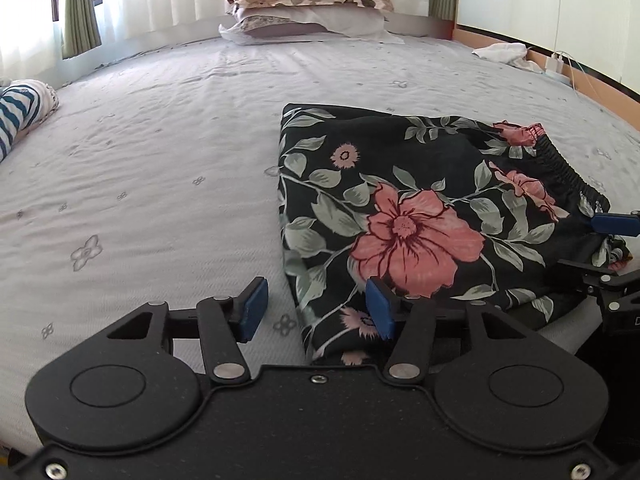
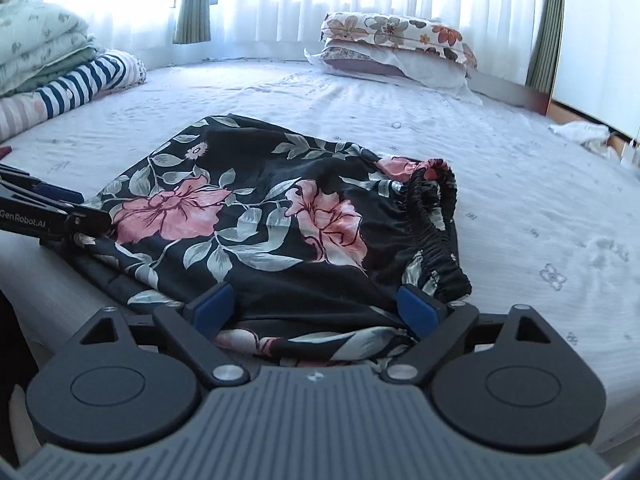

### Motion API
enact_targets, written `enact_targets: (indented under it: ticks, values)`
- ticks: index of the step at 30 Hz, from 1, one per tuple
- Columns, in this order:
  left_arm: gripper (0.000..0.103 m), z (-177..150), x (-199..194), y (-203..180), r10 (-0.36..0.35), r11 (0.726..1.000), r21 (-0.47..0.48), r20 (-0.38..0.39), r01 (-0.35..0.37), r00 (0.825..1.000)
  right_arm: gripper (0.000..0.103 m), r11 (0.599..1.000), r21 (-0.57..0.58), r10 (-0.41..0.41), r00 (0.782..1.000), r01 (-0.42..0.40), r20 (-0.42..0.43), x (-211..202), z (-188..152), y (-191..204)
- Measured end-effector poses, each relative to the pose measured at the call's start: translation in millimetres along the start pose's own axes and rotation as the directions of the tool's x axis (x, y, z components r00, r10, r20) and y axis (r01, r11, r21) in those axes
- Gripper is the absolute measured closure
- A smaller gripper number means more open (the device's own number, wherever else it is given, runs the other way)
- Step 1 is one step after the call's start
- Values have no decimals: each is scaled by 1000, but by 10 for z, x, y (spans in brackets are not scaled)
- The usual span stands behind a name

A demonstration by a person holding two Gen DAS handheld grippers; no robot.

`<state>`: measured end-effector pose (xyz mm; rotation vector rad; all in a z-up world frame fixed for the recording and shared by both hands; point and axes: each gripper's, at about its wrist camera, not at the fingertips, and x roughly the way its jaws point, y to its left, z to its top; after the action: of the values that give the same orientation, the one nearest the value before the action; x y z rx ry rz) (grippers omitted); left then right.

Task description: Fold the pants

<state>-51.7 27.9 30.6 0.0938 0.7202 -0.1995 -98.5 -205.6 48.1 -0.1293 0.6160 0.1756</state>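
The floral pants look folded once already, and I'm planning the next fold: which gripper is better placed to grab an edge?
Probably the right gripper: its open jaws straddle the near edge of the floral pants by the elastic waistband. The left gripper is open too, but only its right pad overlaps the folded corner.

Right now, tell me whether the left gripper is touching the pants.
Cannot tell. In the left wrist view, the left gripper stands open across the pants edge; no pad plainly presses the cloth.

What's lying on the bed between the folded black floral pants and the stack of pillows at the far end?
Nothing: in both wrist views only bare lilac bedsheet separates the folded black floral pants from the stacked pillows.
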Motion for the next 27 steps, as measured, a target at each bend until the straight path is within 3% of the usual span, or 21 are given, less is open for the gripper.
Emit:
enact_targets:
  ticks: [6, 11, 15, 18, 21, 27]
  values:
    - [45, -40, -60, 4, 14, 1000, -10, -3, -14, 1000, 2, 1000, 9, -7, 1000, 7, -4, -69, -8, -27]
    - [33, 123, -147, 121, -10, 998, -59, 19, 11, 1000, 0, 992, 99, 69, 995, -76, 77, -257, 170, -223]
    - [17, 460, -117, 343, -54, 985, -160, 72, 65, 996, 0, 965, 262, -16, 993, -15, 115, -171, 385, -629]
    - [12, 732, 58, 483, -79, 972, -213, 84, 95, 993, 0, 932, 360, -86, 992, 48, 91, 46, 498, -961]
    - [11, 960, 336, 566, -89, 964, -248, 62, 101, 994, 0, 933, 348, -106, 994, 90, 28, 338, 593, -1142]
    - [11, 1202, 947, 615, -126, 948, -299, -23, 113, 992, 0, 936, 351, 25, 998, -3, -57, 853, 637, -1315]
